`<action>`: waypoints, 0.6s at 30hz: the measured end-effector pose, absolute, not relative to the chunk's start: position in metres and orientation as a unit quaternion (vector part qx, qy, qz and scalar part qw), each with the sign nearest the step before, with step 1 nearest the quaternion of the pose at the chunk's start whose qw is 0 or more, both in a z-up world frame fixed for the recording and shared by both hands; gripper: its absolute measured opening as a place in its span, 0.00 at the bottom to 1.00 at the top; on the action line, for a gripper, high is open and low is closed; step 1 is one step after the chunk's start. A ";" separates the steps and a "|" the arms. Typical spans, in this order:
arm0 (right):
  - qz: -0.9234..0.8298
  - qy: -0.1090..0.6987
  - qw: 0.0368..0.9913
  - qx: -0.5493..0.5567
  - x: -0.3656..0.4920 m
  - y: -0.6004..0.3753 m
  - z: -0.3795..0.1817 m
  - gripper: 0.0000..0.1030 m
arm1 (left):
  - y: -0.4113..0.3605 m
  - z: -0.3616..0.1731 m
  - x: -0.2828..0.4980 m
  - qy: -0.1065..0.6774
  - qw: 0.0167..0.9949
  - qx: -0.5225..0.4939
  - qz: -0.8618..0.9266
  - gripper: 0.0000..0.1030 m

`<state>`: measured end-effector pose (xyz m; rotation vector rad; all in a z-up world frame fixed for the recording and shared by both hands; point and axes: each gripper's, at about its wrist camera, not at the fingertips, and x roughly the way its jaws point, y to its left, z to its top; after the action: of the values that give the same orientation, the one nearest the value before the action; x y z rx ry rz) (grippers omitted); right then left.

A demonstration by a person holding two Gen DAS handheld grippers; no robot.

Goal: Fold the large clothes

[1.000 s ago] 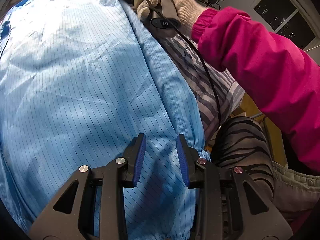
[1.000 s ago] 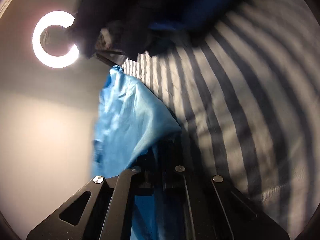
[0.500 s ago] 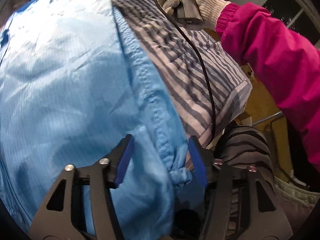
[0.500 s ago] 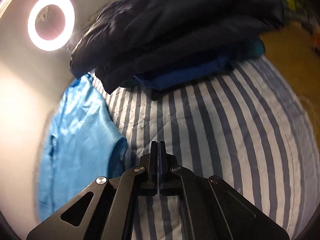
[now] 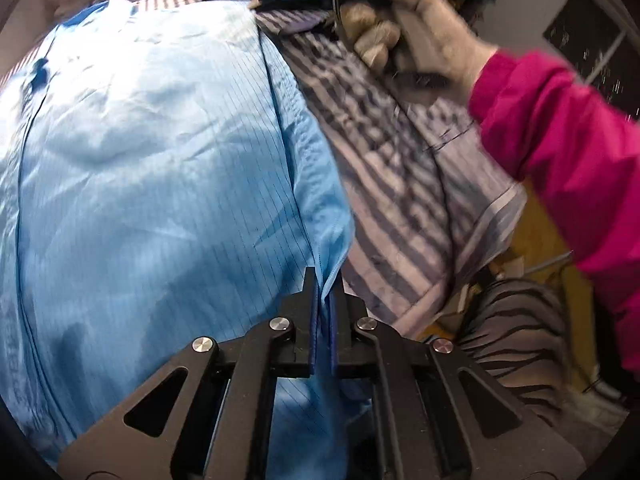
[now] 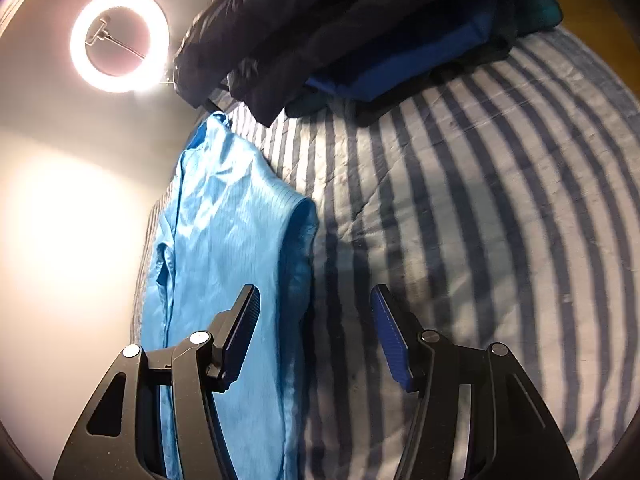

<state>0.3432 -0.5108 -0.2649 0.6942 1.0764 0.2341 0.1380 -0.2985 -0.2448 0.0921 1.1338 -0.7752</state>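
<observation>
Left wrist view: your left gripper (image 5: 325,300) is pinching the right-hand edge of the light blue garment (image 5: 160,168) at about 6 o'clock, jaws pressed onto the fabric. The garment lies spread across the striped bedcover (image 5: 400,184), filling the frame from 9 to 12 o'clock. Your gloved right hand (image 5: 420,32) sits at 1 o'clock over the bedcover, blurred, so its tool cannot be read here.

Right wrist view: your right gripper (image 6: 316,332) is spread wide and holds nothing, poised above the boundary between garment (image 6: 232,240) and bedcover (image 6: 480,220). The garment runs from 11 o'clock down to 7 o'clock, its sleeve side apparently laid inward already, though the angle makes that uncertain. A pile of dark clothes (image 6: 340,20) sits at 12 o'clock, a ring light (image 6: 78,36) at 10 o'clock.

Assessment: folding is at an early stage. One edge is secured; the crosswise folds appear outstanding.
</observation>
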 end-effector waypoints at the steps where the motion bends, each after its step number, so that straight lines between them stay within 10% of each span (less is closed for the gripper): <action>1: 0.108 0.502 0.793 0.327 0.347 -0.508 -0.267 0.55 | -0.294 -0.240 0.138 0.521 0.774 0.032 -0.360 0.02; 4: 0.106 0.498 0.793 0.335 0.356 -0.497 -0.272 0.55 | -0.285 -0.232 0.137 0.518 0.774 0.010 -0.364 0.01; 8: 0.092 0.509 0.798 0.310 0.371 -0.479 -0.269 0.04 | -0.279 -0.228 0.140 0.516 0.774 -0.009 -0.366 0.01; 18: 0.050 0.511 0.842 0.165 0.391 -0.419 -0.218 0.01 | -0.218 -0.223 0.141 0.520 0.770 -0.087 -0.360 0.01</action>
<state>0.3911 -0.4189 -0.2178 0.3495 1.0792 0.1060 0.1409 -0.2180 -0.2233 -0.1885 1.1273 -0.7801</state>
